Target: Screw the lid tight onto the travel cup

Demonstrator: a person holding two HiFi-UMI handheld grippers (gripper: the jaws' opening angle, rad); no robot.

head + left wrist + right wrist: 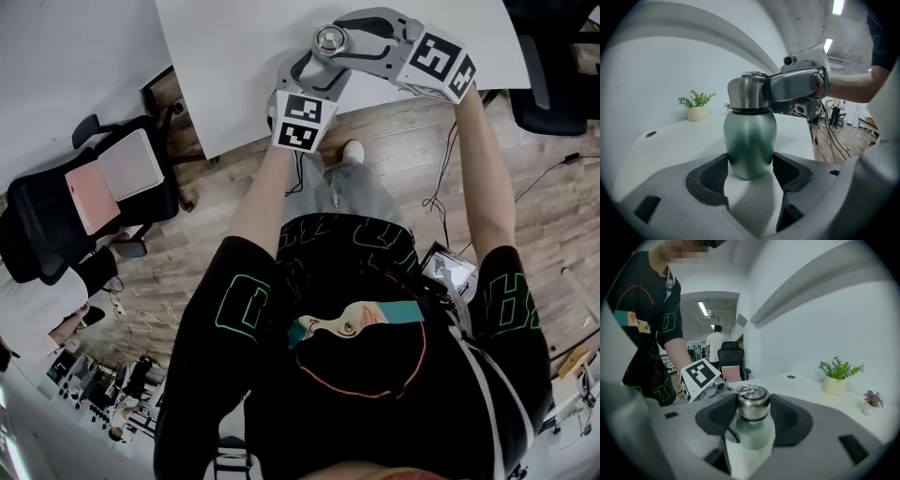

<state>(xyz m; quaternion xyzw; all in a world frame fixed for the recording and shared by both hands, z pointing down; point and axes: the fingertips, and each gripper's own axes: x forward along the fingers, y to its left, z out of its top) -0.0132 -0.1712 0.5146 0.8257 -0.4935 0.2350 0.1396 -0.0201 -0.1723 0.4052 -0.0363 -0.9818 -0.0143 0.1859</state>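
Now the travel cup (750,136) stands on the white table (670,140) close to its near edge, its lower body clamped in the left gripper (750,169), while the right gripper (752,414) is closed around the steel lid (752,401) from the right. To tighten well, hold the left grip firm and unmoving, turn the lid squarely about the cup's axis, and regrip rather than let the pads slip.

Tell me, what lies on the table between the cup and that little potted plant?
Nothing: the left gripper view shows only bare white table between the cup and the plant.
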